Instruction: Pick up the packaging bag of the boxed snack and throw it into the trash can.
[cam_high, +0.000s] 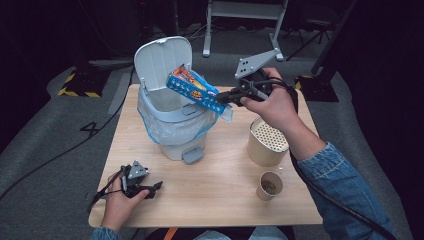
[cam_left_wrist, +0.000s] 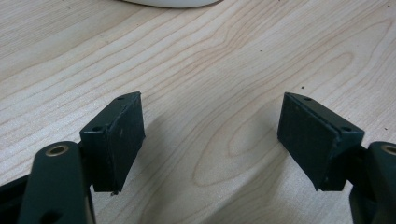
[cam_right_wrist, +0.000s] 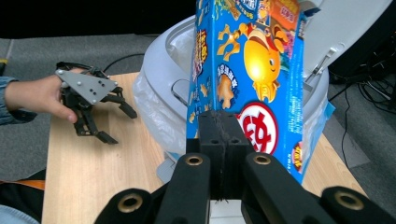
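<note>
So the right tongs (cam_high: 223, 97) were clamped tight on the near end of a blue snack box (cam_high: 196, 89), the flat cardboard pinched between the pads. In the right gripper view the box (cam_right_wrist: 247, 70) stood straight up out of those jaws, cartoon goldfish and all. From above, the box stuck out to the left of the right tongs, tilted, its far end hanging over the open mouth of the white pedal bin (cam_high: 172, 117). Couldn't tell whether it touched the rim. The bin's lid (cam_high: 161, 62) was flipped up behind the box, and a clear bag liner (cam_high: 150, 122) with a blue edge drooped over the rim.

The left tongs (cam_high: 152, 189) were way off from all that, resting near the front edge of the wooden surface (cam_high: 220, 200) with the jaws spread wide and nothing between them. The left gripper view just had bare wood grain between the two pads (cam_left_wrist: 119, 135).

Below the right hand (cam_high: 272, 107) sat a tan canister with a perforated top (cam_high: 267, 141), and nearer the person than that, a small paper cup (cam_high: 270, 185). Both were well clear of either pair of tongs.
</note>
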